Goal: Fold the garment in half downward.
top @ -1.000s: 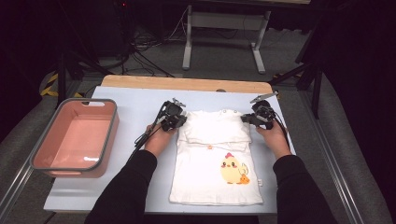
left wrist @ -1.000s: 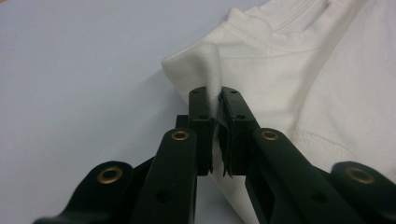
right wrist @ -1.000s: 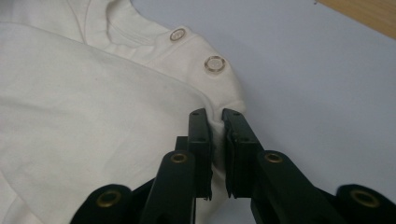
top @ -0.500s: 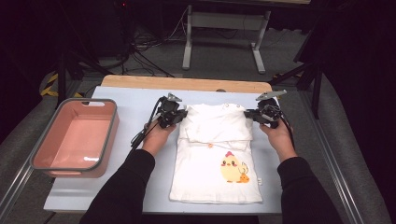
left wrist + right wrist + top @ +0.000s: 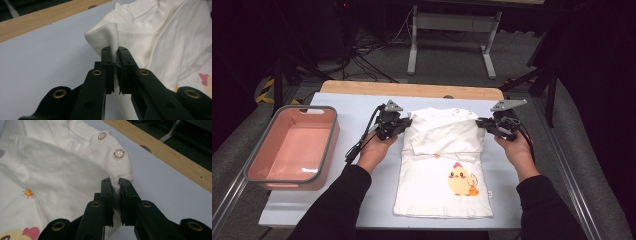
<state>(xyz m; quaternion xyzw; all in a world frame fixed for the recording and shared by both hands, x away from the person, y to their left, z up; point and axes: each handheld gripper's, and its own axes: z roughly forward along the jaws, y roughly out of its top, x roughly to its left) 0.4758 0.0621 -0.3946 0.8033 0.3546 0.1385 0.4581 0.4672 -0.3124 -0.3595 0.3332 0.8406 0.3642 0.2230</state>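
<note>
On the pale table (image 5: pixel 362 200) at frame centre, my left gripper (image 5: pixel 115 53) and right gripper (image 5: pixel 115 185) each pinch the white shirt (image 5: pixel 447 165), its sleeves already folded in and the lengthwise fold still left.

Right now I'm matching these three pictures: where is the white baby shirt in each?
High view: white baby shirt at table centre, chick print toward the person.
Left gripper view: upper right, a fold pinched between the jaws.
Right gripper view: left and centre, shoulder edge pinched.
Shared landmark: the wooden table edge.
</note>
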